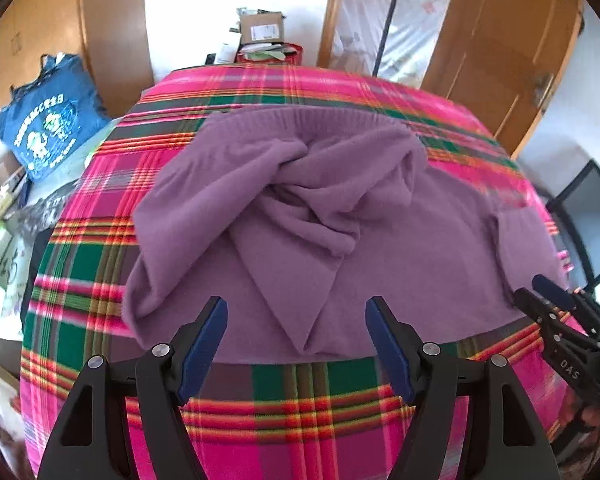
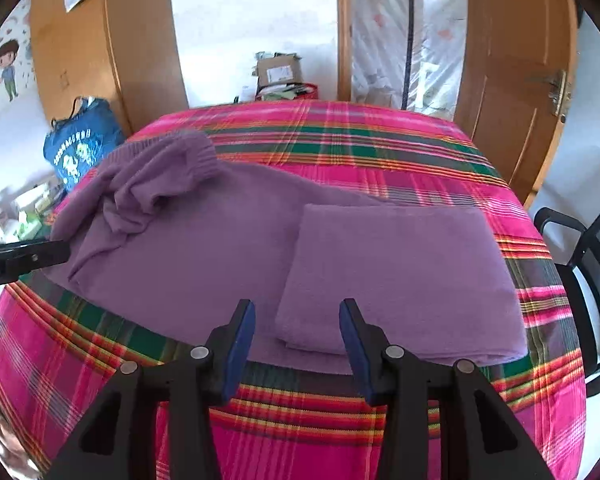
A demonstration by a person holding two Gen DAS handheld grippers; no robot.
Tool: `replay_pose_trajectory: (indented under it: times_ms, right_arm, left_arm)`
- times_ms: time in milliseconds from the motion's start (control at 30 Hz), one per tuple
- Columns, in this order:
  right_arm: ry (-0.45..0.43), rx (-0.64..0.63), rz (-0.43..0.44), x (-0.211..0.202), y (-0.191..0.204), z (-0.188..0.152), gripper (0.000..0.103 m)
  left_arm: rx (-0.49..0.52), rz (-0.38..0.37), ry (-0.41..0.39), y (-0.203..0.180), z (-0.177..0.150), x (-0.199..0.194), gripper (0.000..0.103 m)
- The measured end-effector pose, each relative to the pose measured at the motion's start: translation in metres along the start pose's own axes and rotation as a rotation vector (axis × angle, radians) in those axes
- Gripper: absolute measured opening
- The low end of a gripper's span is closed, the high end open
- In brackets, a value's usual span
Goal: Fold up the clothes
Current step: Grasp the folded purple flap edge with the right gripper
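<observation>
Right gripper [image 2: 297,304] open, its view alone shows sweater's [image 2: 204,248] folded sleeve [image 2: 400,272]

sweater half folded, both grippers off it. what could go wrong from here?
1. The left side of the purple sweater is a twisted bunch with the ribbed hem rolled in; pinching there may grab several layers.
2. The flap already folded on the right lies loose, so dragging the body could undo it.
3. The sweater's near edge sits on the plaid blanket; the open right gripper or left gripper could catch blanket too.
</observation>
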State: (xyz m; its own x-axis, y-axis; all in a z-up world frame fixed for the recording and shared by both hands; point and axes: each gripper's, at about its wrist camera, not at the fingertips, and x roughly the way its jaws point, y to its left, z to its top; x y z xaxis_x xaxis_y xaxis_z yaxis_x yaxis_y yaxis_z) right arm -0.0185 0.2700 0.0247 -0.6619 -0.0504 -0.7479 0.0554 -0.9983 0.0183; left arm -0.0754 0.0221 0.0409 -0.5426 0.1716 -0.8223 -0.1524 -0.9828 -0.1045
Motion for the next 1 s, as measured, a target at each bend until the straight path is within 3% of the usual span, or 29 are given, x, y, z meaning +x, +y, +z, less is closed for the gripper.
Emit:
replay_pose_trajectory:
  times_ms: [200, 333, 400, 467, 1000]
  right_arm:
    - [0.053, -0.019, -0.028, 0.017, -0.001, -0.004, 0.045]
    - [0.05, -0.044, -0.059, 0.019, 0.0, -0.003, 0.043]
    - [0.053, -0.044, -0.068, 0.019, -0.002, -0.003, 0.037]
    - [0.052, -0.041, -0.079, 0.017, -0.007, -0.003, 0.019]
    - [-0.058, 0.091, -0.167, -0.015, -0.067, 0.016, 0.017]
  left_arm:
    - [0.01, 0.051, 0.008, -0.007, 0.012, 0.013, 0.073]
    - [0.042, 0.037, 0.017, -0.02, 0.022, 0.02, 0.073]
    - [0.047, 0.04, 0.032, -0.023, 0.024, 0.024, 0.073]
    - [0.052, 0.046, 0.038, -0.026, 0.026, 0.026, 0.073]
    - [0.019, 0.054, 0.08, -0.021, 0.029, 0.041, 0.073]
